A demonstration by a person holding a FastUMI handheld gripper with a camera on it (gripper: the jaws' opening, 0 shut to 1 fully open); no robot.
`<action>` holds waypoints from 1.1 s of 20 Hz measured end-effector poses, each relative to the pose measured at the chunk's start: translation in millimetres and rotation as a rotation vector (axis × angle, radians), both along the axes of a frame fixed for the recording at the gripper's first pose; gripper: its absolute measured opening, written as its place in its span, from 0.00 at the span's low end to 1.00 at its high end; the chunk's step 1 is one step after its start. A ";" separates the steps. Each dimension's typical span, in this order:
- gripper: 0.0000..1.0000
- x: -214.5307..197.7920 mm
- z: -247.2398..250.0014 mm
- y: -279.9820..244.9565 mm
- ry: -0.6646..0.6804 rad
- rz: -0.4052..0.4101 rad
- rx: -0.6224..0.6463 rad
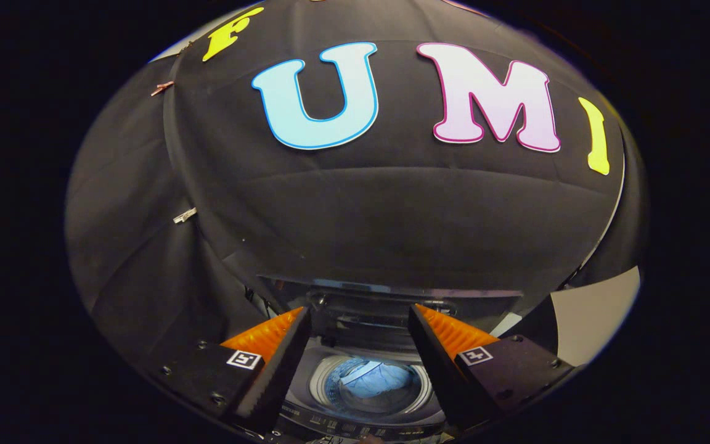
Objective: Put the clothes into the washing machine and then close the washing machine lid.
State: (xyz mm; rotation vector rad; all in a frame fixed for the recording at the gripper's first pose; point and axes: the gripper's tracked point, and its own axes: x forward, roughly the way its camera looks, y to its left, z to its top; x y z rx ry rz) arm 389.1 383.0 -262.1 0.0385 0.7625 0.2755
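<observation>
My gripper is open, its two fingers spread wide with nothing between them. Below and between the fingers I look down on a top-loading washing machine. Its lid stands raised at the back, just beyond the fingertips. The round drum opening is uncovered, and a light blue garment lies inside the drum. The gripper hangs above the machine, apart from it.
A control strip runs along the machine's near edge under the fingers. Black cloth walls rise right behind the machine and to its left. A pale panel shows to the right of the machine.
</observation>
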 end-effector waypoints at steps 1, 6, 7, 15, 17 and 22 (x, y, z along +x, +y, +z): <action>1.00 7.7 -2.7 0.4 0.000 -0.002 -0.007; 1.00 40.7 -24.0 -0.7 0.031 -0.019 -0.030; 1.00 41.4 -26.7 0.4 0.041 -0.028 -0.029; 1.00 61.8 -46.1 -1.6 0.054 -0.034 -0.043; 1.00 63.5 -47.9 -0.6 0.052 -0.033 -0.045; 1.00 70.8 -59.8 -0.9 0.078 -0.041 -0.019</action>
